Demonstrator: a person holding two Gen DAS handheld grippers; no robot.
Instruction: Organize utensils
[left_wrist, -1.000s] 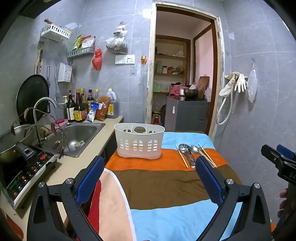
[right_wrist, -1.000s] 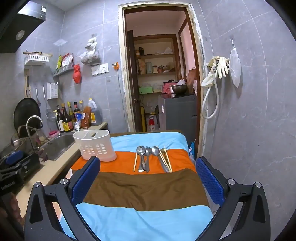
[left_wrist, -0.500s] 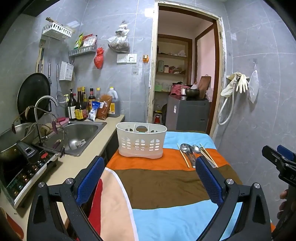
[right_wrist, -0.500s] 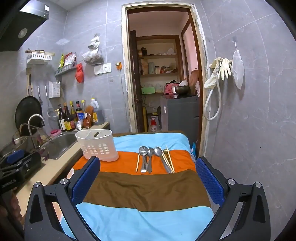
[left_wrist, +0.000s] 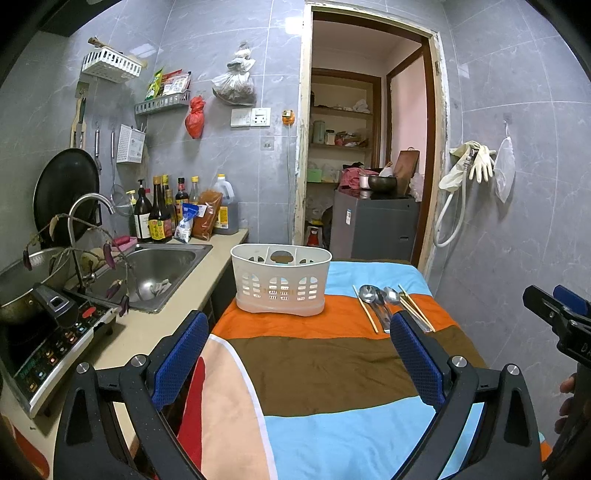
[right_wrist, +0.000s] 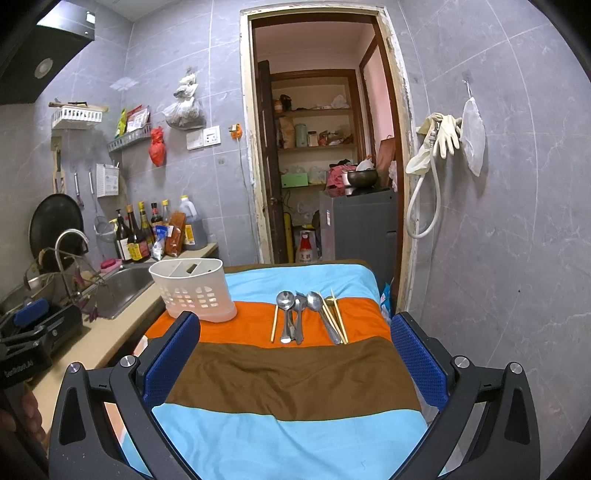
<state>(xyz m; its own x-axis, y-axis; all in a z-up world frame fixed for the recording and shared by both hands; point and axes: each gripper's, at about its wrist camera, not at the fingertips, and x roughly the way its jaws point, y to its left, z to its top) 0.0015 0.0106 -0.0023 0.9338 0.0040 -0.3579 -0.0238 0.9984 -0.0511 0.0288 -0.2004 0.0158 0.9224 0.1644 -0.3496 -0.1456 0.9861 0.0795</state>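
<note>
A white slotted caddy (left_wrist: 282, 282) (right_wrist: 194, 288) with divided compartments stands on the orange stripe of a striped cloth (left_wrist: 325, 369) (right_wrist: 295, 373). To its right lie metal spoons (left_wrist: 375, 301) (right_wrist: 295, 314) and wooden chopsticks (left_wrist: 415, 308) (right_wrist: 334, 314), side by side on the same stripe. My left gripper (left_wrist: 299, 354) is open, well short of the caddy, with nothing between its blue pads. My right gripper (right_wrist: 295, 360) is open too, lined up with the spoons but a good way in front of them.
A counter on the left holds a steel sink (left_wrist: 159, 266), a curved tap (left_wrist: 86, 206), sauce bottles (left_wrist: 159, 214) and an induction cooker (left_wrist: 48, 343). Grey tiled walls close in on the right. An open doorway (left_wrist: 364, 155) with a grey cabinet lies behind the table.
Both views have tilted up a little, so the caddy and utensils sit slightly lower in frame. Both grippers stay open and empty.
</note>
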